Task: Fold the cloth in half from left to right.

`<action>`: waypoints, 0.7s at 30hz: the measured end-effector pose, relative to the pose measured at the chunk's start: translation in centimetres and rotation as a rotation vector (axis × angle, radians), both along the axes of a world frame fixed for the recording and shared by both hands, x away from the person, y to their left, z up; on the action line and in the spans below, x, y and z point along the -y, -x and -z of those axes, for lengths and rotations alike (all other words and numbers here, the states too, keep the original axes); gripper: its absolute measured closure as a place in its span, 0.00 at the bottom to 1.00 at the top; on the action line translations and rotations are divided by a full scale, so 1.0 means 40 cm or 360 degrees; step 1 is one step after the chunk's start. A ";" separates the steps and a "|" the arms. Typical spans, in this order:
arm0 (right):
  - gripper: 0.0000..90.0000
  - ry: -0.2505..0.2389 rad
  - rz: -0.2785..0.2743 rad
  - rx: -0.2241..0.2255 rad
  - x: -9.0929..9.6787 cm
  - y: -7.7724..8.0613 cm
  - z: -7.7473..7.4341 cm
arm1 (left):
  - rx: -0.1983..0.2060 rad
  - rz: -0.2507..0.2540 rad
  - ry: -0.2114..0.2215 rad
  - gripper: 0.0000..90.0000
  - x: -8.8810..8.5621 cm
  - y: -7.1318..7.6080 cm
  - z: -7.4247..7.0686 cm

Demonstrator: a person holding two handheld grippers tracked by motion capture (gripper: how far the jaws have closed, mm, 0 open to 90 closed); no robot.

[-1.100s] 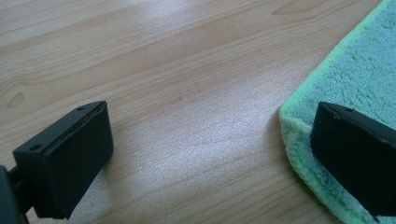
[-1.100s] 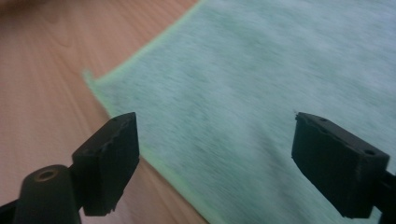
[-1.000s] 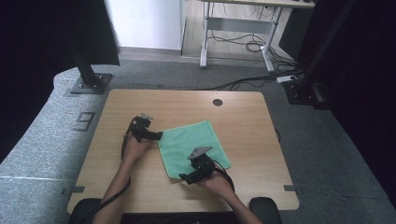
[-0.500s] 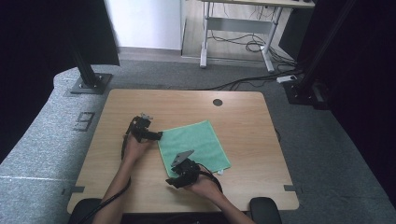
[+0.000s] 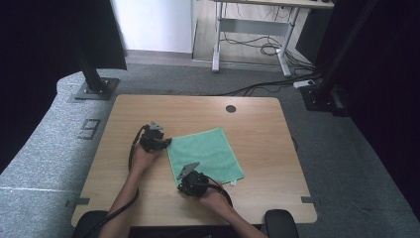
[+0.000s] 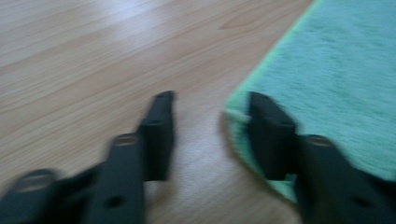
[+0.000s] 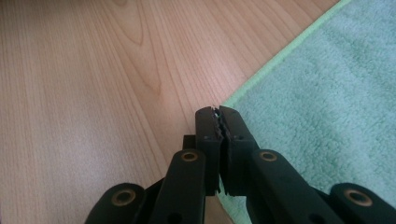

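Observation:
A green cloth [image 5: 208, 151] lies flat on the wooden table [image 5: 257, 119]. My left gripper [image 5: 166, 143] rests at the cloth's far left corner. In the left gripper view its jaws [image 6: 210, 121] stand apart after just closing part way; the right one sits over the cloth's corner [image 6: 336, 70], and bare wood shows between them. My right gripper [image 5: 181, 181] is at the near left corner. In the right gripper view its jaws [image 7: 219, 116] have just closed and meet tooth to tooth at the cloth's edge [image 7: 327, 93], with the corner running under them.
A round cable hole [image 5: 231, 108] sits near the table's far edge. Grey carpet surrounds the table, with a black stand base [image 5: 94, 89] at the far left and a desk frame with cables [image 5: 252, 34] behind.
My right gripper has slid left along the cloth's near edge to its near left corner. The left hand has stayed at the far left corner.

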State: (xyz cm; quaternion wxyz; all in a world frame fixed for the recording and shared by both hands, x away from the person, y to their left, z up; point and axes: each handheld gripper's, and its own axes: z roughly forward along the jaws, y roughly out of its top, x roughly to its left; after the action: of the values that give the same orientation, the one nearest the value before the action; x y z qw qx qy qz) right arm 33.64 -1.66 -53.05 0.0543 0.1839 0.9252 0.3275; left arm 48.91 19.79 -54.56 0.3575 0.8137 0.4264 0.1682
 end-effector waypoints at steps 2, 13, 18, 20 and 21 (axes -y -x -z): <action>0.96 -0.0017 0.0000 -0.0007 -0.002 -0.002 0.000 | -0.0014 0.0029 0.0029 0.76 -0.002 0.004 0.000; 0.96 -0.0061 -0.0057 -0.0012 -0.038 0.001 -0.013 | -0.0124 -0.0066 0.0099 0.97 -0.060 0.019 -0.019; 0.96 -0.0088 -0.0061 0.0028 -0.032 0.006 -0.037 | -0.0105 -0.0061 0.0099 0.97 -0.058 0.020 -0.051; 0.96 -0.0103 -0.0055 0.0045 -0.022 0.007 -0.050 | -0.0092 -0.0050 0.0102 0.97 -0.052 0.016 -0.065; 0.96 -0.0111 -0.0048 0.0054 -0.016 0.007 -0.056 | -0.0083 -0.0046 0.0105 0.97 -0.046 0.013 -0.073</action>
State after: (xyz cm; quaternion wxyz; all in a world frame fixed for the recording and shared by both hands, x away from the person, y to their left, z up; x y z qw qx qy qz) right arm 33.36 -1.02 -50.81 0.0584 0.1663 0.9148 0.3634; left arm 48.38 21.63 -51.62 0.3704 0.7993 0.4525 0.1379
